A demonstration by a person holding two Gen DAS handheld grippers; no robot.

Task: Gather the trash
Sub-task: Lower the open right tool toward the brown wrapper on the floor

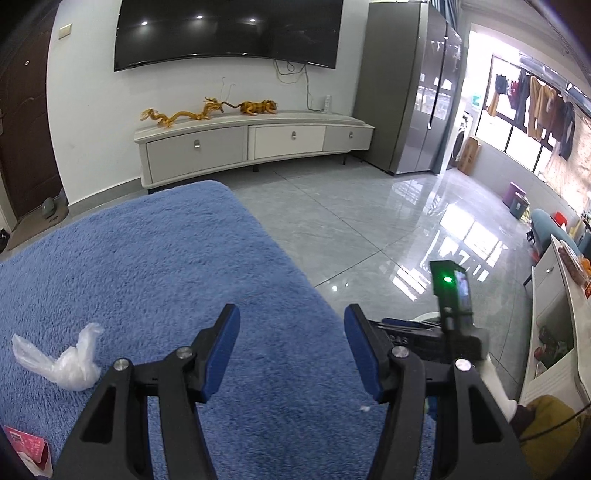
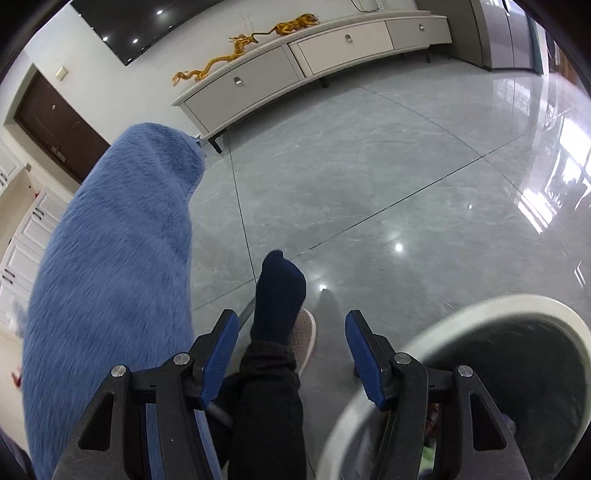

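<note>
The left gripper (image 1: 291, 354) hangs over the blue blanket (image 1: 166, 266) with its jaws spread wide and nothing between the blue pads (image 1: 221, 356). The right gripper (image 2: 290, 356) is likewise spread wide and empty, held off the blanket's (image 2: 110, 266) right edge and above the floor (image 2: 388, 177).

On the blanket, left of the left gripper and well clear of its fingers, lies a crumpled clear plastic bag (image 1: 68, 363). A tiny white scrap (image 1: 364, 408) sits on the blanket under the left gripper's right finger. At the blanket's near left corner a pink packet (image 1: 29, 448) shows, partly cut off by the frame edge.

Right of the blanket, below the right gripper's right finger, stands a white-rimmed bin (image 2: 480, 314) with a dark inside; some coloured bits show in it, too blurred to name. Between the right gripper's fingers, beside the blanket's edge, a leg in black trousers ends in a dark sock (image 2: 280, 295) raised over a slipper (image 2: 304, 339).

Beyond the blanket's far end a white cabinet (image 1: 251, 144) stands against the wall, with golden dragon figures (image 1: 207, 110) on top and a TV (image 1: 229, 31) above.
</note>
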